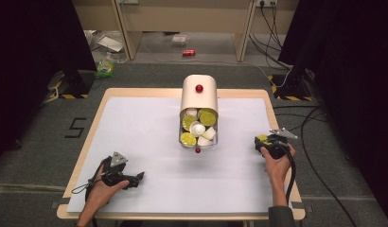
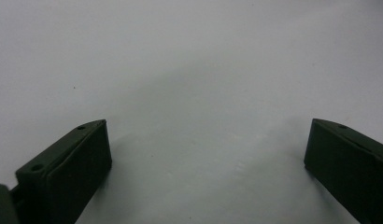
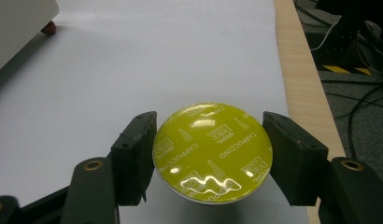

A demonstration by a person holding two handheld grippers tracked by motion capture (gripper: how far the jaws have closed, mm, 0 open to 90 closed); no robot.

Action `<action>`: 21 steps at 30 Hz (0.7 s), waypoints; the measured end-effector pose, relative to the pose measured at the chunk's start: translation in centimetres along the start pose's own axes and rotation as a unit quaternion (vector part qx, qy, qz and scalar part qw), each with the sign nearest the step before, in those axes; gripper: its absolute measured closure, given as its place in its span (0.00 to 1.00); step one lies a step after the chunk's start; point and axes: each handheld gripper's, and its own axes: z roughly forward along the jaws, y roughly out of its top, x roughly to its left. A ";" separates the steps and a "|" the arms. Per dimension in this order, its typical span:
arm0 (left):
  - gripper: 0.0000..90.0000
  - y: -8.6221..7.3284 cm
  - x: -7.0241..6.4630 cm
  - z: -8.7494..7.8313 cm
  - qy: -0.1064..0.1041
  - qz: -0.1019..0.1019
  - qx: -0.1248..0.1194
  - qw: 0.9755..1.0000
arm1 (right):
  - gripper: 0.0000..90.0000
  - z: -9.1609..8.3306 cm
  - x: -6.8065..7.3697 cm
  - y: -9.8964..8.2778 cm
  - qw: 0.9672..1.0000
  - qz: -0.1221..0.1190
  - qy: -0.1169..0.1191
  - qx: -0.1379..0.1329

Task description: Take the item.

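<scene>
Black two-jaw tongs point(image 3: 210, 156) with brass-ringed screw holes, grey three-cornered top plates, trailing black cables.

Light: we see dim room, table sheet point(image 1: 149, 137) brightest.
Glare: wavy on capsule lid point(image 3: 212, 151).
Blur: soft, grainy close-ups, dark corners.

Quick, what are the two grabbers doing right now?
Left gripper: open, holding nothing.
Right gripper: closed on the yellow coffee capsule.

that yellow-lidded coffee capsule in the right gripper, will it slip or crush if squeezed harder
The capsule is round, and the right gripper pinches only its curved rim, so it may well twist or pop out. Its glossy foil lid looks thin and probably dents easily. It looks small and likely light.
</scene>
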 end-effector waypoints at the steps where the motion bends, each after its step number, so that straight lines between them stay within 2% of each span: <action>1: 0.00 0.0 0.0 0.0 0.000 0.000 0.000 1.000 | 0.42 0.0 0.0 0.0 1.000 -0.002 0.000 0.000; 21: 0.00 0.0 0.0 0.0 0.000 0.000 0.000 1.000 | 0.42 0.5 0.0 -0.3 1.000 -0.008 -0.005 0.015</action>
